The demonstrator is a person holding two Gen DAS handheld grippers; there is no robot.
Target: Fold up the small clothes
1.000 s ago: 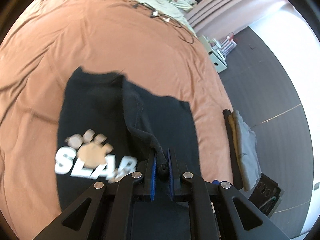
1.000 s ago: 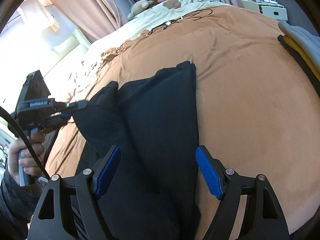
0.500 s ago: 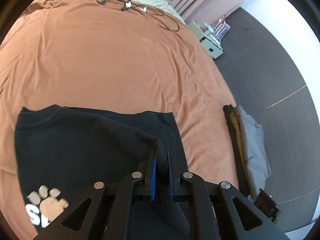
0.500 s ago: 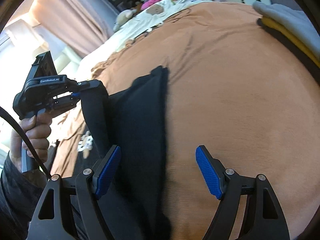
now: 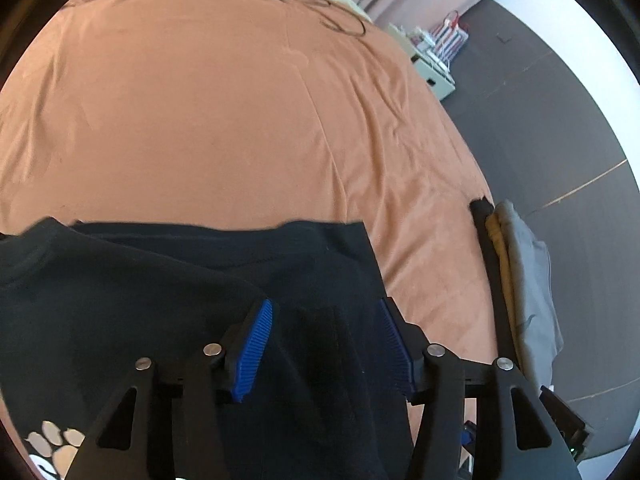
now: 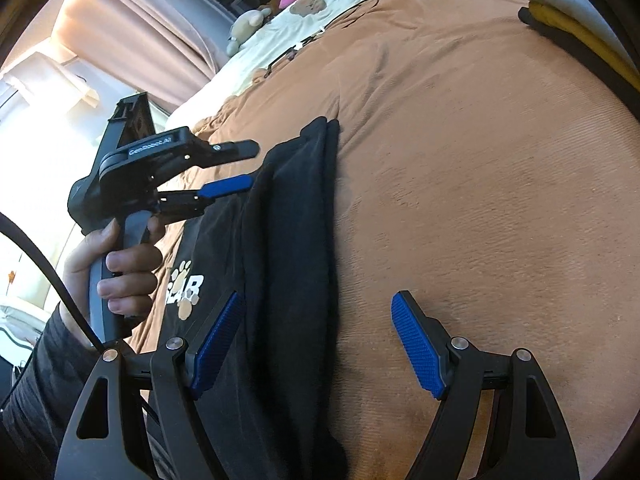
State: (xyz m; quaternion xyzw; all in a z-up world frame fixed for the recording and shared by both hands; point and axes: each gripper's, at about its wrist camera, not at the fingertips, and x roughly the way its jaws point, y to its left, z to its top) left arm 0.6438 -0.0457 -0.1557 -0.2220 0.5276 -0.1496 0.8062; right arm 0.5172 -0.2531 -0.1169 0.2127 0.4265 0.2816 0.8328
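A black T-shirt (image 5: 168,300) with a paw print and white letters lies on the orange bedspread (image 5: 240,112), its right side folded over onto the body. My left gripper (image 5: 326,348) hovers open just above that folded part, nothing between its blue pads. In the right wrist view the same black T-shirt (image 6: 288,240) runs up the frame with the fold along its right edge. The left gripper (image 6: 240,168) appears there, held by a hand, jaws apart over the shirt's far end. My right gripper (image 6: 316,344) is open, its left pad over the cloth, its right pad over bare bedspread.
A stack of folded clothes (image 5: 516,280), grey over yellow and black, sits at the bed's right edge. Black cables (image 5: 340,20) lie at the far end. A white cabinet (image 5: 432,68) stands on the dark floor. Stuffed toys and pillows (image 6: 280,4) lie by the curtain.
My left gripper carried the sleeve across the shirt, laid it down and opened, letting go. The right gripper stayed open and shifted slightly toward the shirt's right edge.
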